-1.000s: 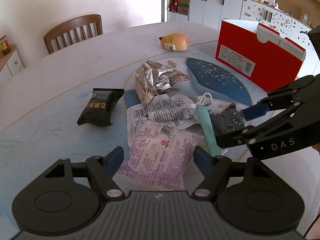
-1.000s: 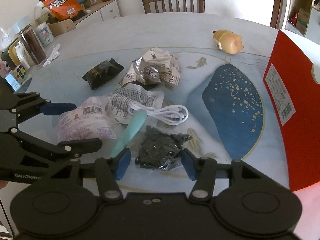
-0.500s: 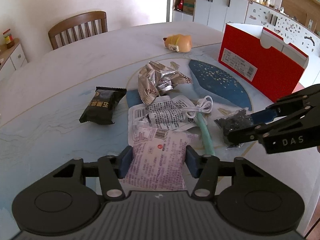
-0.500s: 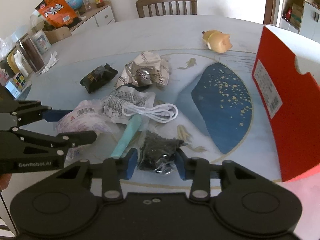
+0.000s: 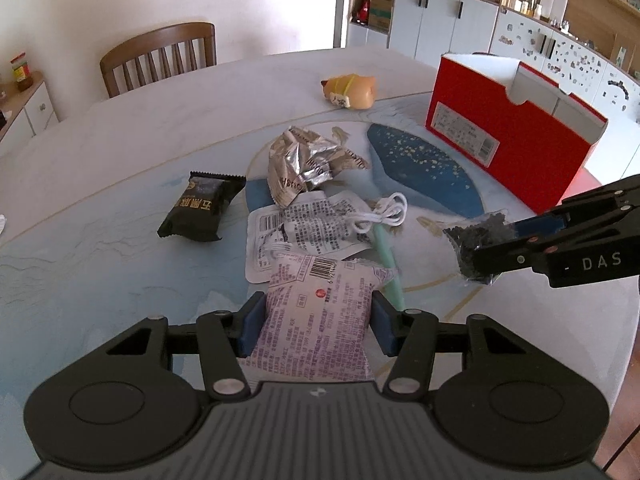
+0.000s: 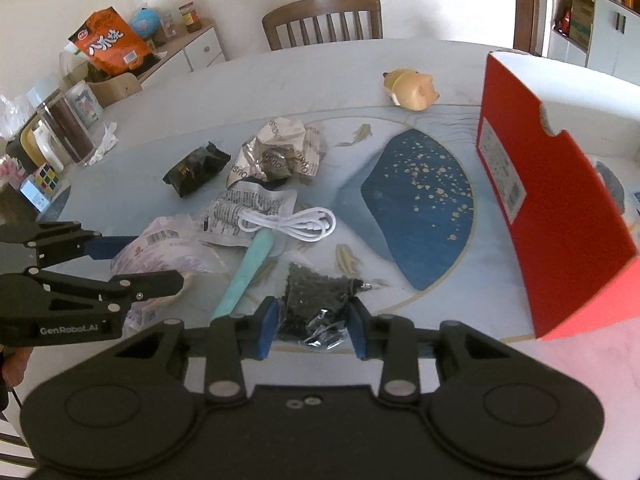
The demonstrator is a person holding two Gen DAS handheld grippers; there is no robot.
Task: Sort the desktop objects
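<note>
Holding two items at once: left gripper, jaws about half apart and pressed on both flanks of a white-and-purple printed snack pouch, which sits low over the near table; right gripper, jaws drawn to their narrowest on a clear bag of dark granules, seen from the left wrist view raised just off the table surface. Remaining on the table: black snack bar, crumpled silver wrapper, flat grey sachet, coiled white cable lying across the sachet, mint-green stick partly under the cable, yellow pig toy well apart at the far side, open red box to the right. Risks, as judged: the granule bag is thin and crumpled, so a pinch on loose film alone may slip or tear and spill; the puffed pouch could squirt out of the left jaws if squeezed off-centre; the green stick lies just beside both grips and could be dragged along. Hard to make out: the box interior, hidden behind its red wall; where each item belongs; the pouch's lower end, cut off by the gripper body; whether the pouch has left the table.
</note>
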